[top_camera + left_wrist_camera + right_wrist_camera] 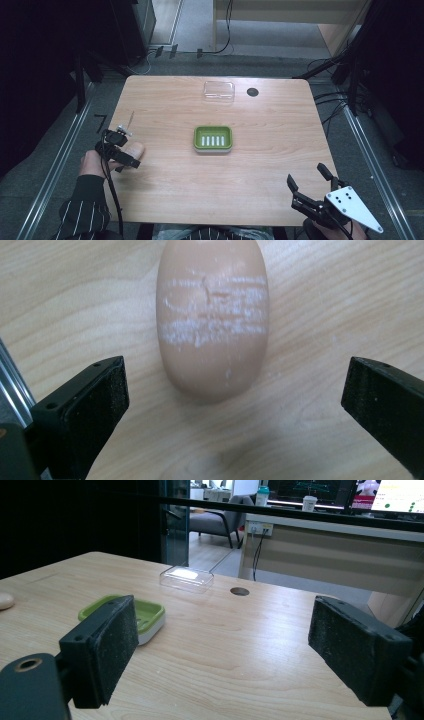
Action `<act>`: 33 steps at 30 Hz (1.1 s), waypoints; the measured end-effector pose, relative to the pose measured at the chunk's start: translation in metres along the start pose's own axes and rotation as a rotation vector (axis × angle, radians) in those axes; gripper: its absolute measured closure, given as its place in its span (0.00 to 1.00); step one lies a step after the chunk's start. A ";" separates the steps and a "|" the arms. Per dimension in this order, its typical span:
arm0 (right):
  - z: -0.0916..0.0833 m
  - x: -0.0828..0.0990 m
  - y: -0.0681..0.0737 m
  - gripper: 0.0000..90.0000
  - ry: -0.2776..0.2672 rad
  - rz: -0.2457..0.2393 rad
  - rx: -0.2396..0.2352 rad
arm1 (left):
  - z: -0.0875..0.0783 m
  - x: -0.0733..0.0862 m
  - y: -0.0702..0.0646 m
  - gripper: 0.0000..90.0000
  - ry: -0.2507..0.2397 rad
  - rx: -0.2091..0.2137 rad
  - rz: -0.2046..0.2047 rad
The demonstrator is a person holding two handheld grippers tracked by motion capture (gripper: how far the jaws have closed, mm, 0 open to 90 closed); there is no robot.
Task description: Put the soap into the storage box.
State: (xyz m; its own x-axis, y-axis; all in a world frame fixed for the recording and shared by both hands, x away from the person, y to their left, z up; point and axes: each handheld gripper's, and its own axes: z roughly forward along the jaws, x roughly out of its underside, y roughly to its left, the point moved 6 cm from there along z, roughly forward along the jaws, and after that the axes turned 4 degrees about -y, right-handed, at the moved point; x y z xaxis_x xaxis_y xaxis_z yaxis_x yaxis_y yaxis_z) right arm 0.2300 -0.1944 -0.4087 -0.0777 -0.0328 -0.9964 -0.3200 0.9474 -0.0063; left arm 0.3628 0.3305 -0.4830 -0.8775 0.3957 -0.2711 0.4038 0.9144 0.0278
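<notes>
Peach-coloured soap [134,149] lying on the wooden table [260,165] near its left edge, just ahead of the left gripper [128,161], well left of the green soap dish [213,138]; clear lid [219,91] farther back beside a dark round hole [252,92]; right gripper [307,181] low at the near right edge, spread wide, holding nothing, far from the bar

From the left gripper view: soap [212,320] straight ahead between the two black pads [102,395], long axis running away along the gripper's line, jaws wide and not touching it; clearly the nearer hand, so likely a short push forward, then closing across the narrow width

From the right gripper view: jaws wide apart, empty; soap dish [145,615] ahead to the left, lid [186,579] beyond, soap [5,600] at the far left edge
</notes>
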 end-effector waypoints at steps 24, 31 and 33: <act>0.000 0.000 0.001 0.15 0.003 -0.003 0.002 | 0.026 -0.023 0.012 0.16 0.021 0.021 0.009; 0.000 0.000 0.001 0.15 0.001 -0.005 0.001 | 0.032 -0.021 0.010 0.25 0.048 0.000 0.023; -0.001 0.000 0.000 0.15 -0.001 -0.003 0.001 | 0.034 -0.021 0.009 0.29 0.045 -0.013 0.029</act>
State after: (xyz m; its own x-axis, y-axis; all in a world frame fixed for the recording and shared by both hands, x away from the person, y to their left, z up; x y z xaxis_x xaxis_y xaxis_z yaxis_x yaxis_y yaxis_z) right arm 0.2294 -0.1944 -0.4086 -0.0759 -0.0358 -0.9965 -0.3194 0.9476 -0.0098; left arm 0.3936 0.3276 -0.5094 -0.8766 0.4248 -0.2262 0.4257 0.9036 0.0473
